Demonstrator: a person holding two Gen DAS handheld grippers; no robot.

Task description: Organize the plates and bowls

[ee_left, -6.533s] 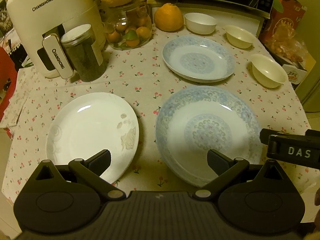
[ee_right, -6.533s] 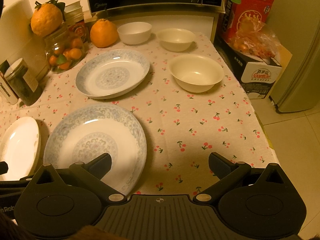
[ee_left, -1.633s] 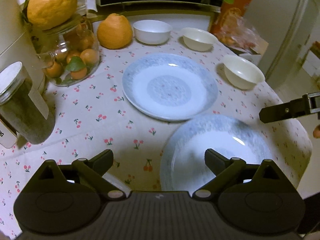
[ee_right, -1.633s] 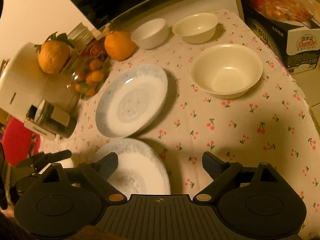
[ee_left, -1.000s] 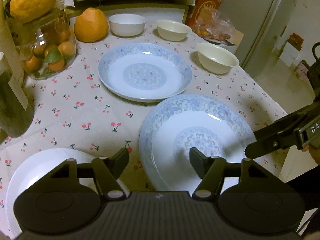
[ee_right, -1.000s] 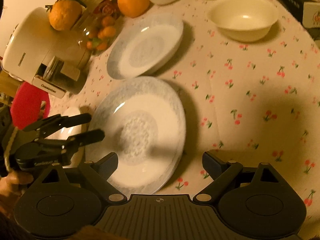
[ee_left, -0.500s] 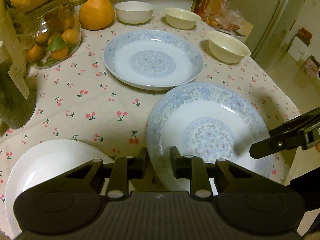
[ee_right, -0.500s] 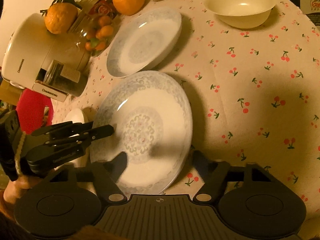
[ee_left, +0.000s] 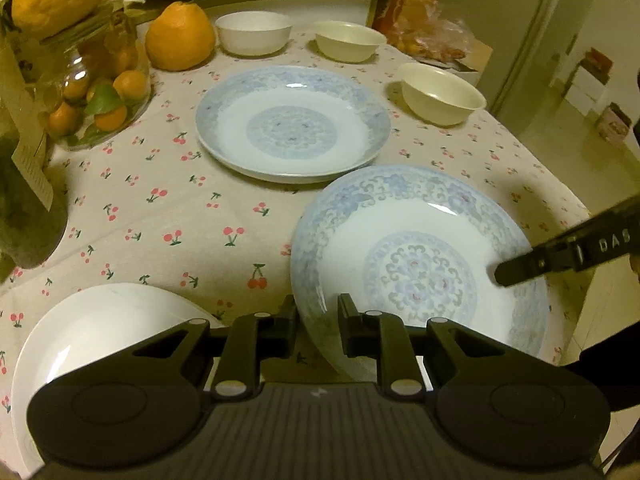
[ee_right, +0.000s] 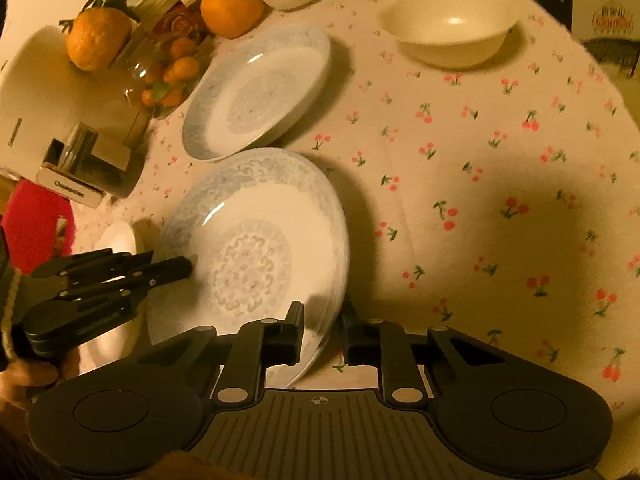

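Note:
A large blue-patterned plate (ee_left: 420,256) is tilted up off the cherry tablecloth. My left gripper (ee_left: 317,320) is shut on its left rim. My right gripper (ee_right: 322,332) is shut on its opposite rim; the plate (ee_right: 256,248) also shows in the right wrist view. A second blue-patterned plate (ee_left: 292,124) lies flat behind it. A plain white plate (ee_left: 96,336) lies at the near left. Three bowls stand behind: a white bowl (ee_left: 254,32) and two cream bowls (ee_left: 348,40), (ee_left: 442,92).
A large orange (ee_left: 180,36) and a glass jar of small oranges (ee_left: 96,92) stand at the back left. A dark jar (ee_left: 24,216) stands at the left edge. A white appliance (ee_right: 52,92) and a microwave are behind. The table edge (ee_left: 560,184) drops off at the right.
Both grippers have closed onto opposite rims of the near blue-patterned plate. The plate has come up off the cloth and tilted.

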